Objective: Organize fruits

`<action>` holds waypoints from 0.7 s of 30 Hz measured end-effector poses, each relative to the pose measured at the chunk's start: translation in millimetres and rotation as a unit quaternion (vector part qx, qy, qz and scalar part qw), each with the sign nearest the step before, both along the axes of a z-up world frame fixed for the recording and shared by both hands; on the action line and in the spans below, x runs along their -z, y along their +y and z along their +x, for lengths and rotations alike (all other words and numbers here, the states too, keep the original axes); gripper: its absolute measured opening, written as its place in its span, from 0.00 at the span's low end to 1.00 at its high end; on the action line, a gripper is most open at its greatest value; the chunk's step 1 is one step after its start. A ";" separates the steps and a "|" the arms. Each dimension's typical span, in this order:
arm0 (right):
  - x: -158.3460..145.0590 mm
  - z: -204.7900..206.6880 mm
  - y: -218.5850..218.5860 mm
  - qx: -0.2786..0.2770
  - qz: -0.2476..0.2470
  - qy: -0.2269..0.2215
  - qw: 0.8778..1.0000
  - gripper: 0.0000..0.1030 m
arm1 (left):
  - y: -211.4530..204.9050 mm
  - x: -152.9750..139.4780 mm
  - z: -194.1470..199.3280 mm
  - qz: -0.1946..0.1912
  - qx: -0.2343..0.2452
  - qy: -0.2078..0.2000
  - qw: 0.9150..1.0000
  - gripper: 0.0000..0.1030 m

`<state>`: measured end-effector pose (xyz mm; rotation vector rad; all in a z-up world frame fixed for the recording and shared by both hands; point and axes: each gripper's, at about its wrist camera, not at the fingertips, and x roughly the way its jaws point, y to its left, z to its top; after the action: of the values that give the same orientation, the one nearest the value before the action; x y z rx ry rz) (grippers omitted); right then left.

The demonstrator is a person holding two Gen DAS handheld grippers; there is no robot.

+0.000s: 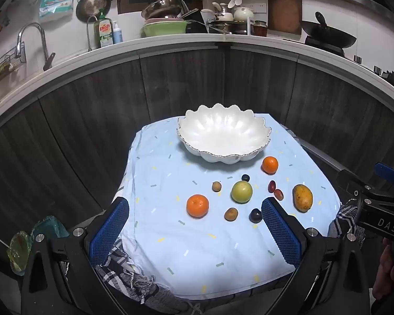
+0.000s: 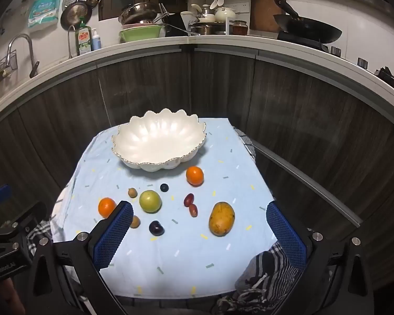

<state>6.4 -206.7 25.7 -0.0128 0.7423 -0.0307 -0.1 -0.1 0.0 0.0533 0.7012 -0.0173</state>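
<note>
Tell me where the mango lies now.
In the right wrist view the mango lies on the blue cloth, right of the two red grapes, nearest the table's right edge.

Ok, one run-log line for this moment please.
stage: start | left tool: open, empty | right tool: open, empty | bowl: empty | fruits: all on blue cloth, mango nearest right tool

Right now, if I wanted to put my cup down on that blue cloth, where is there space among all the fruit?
The near strip of the blue cloth, in front of the dark plum, is bare. So is the left side beside the white bowl. It is crowded between the near orange and the mango, around the green apple.
</note>
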 end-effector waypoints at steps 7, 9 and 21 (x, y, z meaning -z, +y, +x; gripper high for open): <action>-0.5 -0.3 0.0 0.000 -0.001 -0.004 1.000 1.00 | -2.4 -0.5 -1.1 -0.003 0.000 0.003 1.000 1.00; -3.8 -4.0 -1.0 0.001 -0.001 -0.005 1.000 1.00 | -0.4 -1.1 1.9 -0.004 -0.002 0.005 1.000 1.00; -3.8 -1.7 -3.0 0.004 0.002 -0.010 1.000 1.00 | 1.7 0.3 0.9 -0.005 -0.001 0.006 1.000 1.00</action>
<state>4.7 -209.6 29.5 -0.0057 0.7216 -0.0375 0.9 1.6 -0.3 0.0426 0.7127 -0.0202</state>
